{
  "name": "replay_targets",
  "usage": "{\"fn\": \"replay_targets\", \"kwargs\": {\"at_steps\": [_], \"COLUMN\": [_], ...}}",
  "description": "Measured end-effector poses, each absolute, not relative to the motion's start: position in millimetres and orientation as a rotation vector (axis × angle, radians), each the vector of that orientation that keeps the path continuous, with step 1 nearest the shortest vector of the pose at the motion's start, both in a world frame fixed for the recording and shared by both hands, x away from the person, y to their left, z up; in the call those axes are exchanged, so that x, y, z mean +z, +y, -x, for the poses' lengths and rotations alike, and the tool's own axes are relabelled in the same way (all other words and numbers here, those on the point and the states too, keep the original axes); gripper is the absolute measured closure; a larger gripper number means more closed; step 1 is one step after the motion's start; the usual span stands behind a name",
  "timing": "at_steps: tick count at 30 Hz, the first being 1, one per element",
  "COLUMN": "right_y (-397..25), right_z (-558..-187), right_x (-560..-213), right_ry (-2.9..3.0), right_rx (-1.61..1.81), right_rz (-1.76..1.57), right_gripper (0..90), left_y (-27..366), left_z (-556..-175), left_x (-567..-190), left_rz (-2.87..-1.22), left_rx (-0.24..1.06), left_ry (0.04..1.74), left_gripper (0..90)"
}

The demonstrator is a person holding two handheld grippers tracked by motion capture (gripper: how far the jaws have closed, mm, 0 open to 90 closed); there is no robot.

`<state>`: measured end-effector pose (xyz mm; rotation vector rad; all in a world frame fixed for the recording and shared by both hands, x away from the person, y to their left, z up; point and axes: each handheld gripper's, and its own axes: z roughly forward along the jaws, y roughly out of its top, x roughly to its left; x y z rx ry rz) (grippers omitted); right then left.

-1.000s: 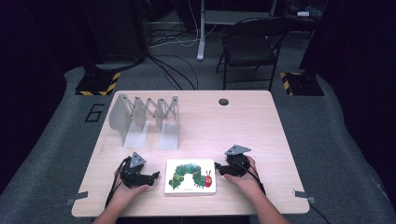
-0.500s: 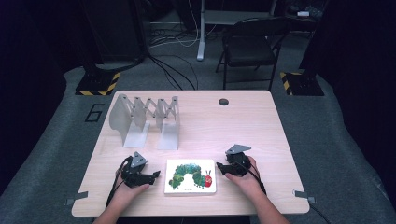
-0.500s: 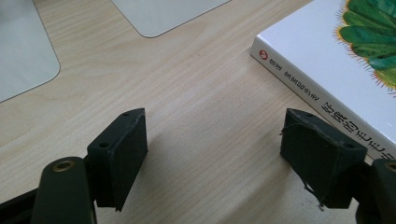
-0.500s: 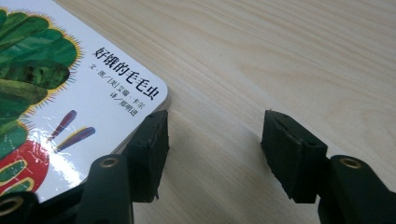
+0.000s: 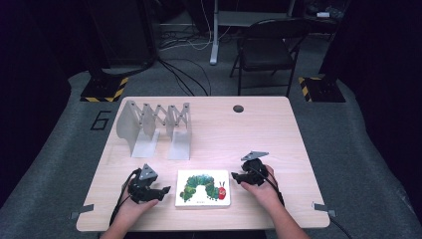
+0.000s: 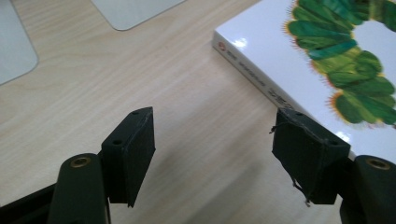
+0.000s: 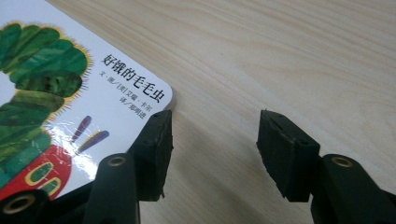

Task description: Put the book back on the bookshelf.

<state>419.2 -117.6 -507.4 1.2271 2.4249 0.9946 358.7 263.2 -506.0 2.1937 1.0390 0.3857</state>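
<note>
book: white, green caterpillar, red head | table: pale wood | rack: grey

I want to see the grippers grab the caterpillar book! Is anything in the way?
Nothing visible is. The flat white board book with the green caterpillar lies on the pale wooden table, the left gripper and right gripper open at its two sides, with only bare wood between.

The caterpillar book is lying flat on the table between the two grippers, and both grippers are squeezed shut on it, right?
Not quite. The caterpillar book does lie flat on the table between the left gripper and the right gripper, but both have their jaws open, holding nothing. The left gripper view and the right gripper view show bare wood in each gap.
</note>
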Motion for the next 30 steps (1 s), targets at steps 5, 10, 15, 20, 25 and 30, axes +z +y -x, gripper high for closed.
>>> {"fn": "replay_targets", "kwargs": {"at_steps": [5, 10, 15, 20, 25, 30], "right_y": [-117.1, -114.9, -110.2, -100.1, -91.2, -83.7], "right_z": [-418.2, -419.4, -424.4, -430.0, -435.9, -444.6], "right_x": [-501.3, -484.6, -469.6, -457.7, -451.1, -451.9], "right_ry": [2.456, 2.496, 2.506, 2.517, 2.549, 2.626], "right_rx": [0.992, 1.001, 0.954, 0.955, 0.944, 0.925], "right_rz": [-1.244, -1.248, -1.201, -1.198, -1.176, -1.162], "right_gripper": [47.2, 47.2, 47.2, 47.2, 48.4, 49.6], "left_y": [257.2, 248.7, 242.1, 234.3, 230.0, 225.8], "left_z": [-349.1, -341.8, -336.9, -329.4, -325.8, -324.1], "left_x": [-499.6, -485.3, -479.0, -476.4, -473.8, -475.3], "left_rz": [-2.193, -2.207, -2.225, -2.251, -2.223, -2.238], "left_rx": [0.329, 0.313, 0.305, 0.291, 0.278, 0.279], "left_ry": [1.035, 1.01, 0.986, 0.957, 0.955, 0.939], "left_gripper": [29.6, 28.6, 26.9, 27.1, 27.6, 27.8]}}
